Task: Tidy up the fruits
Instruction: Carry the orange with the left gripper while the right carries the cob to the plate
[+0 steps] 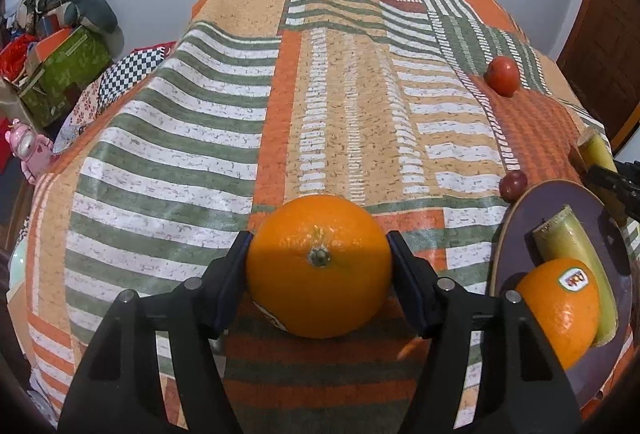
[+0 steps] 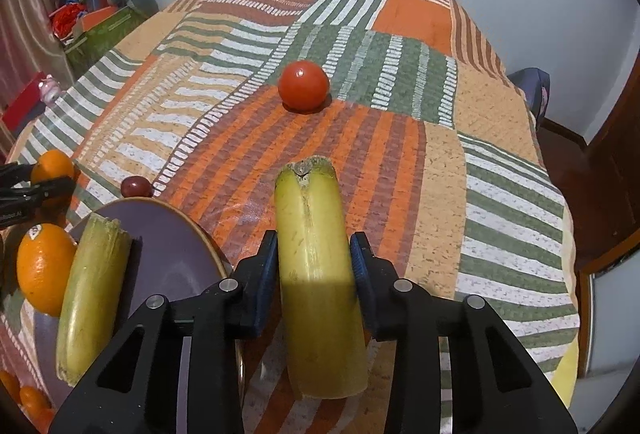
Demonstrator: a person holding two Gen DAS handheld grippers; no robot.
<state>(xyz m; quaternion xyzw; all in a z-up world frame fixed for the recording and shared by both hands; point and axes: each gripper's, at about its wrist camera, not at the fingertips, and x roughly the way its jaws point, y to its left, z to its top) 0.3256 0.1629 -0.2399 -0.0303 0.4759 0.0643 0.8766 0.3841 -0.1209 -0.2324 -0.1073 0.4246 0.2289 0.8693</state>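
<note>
My left gripper is shut on an orange, held just above the patterned tablecloth. To its right a purple plate holds a second orange with a sticker and a yellow-green stalk piece. My right gripper is shut on another yellow-green stalk piece, just right of the plate. A red tomato lies farther back on the cloth. A small dark red fruit sits at the plate's far edge.
The table wears a striped orange, green and white cloth. Boxes and clutter stand beyond the left edge. A dark wooden door is at the right. Small orange fruits lie at the near left.
</note>
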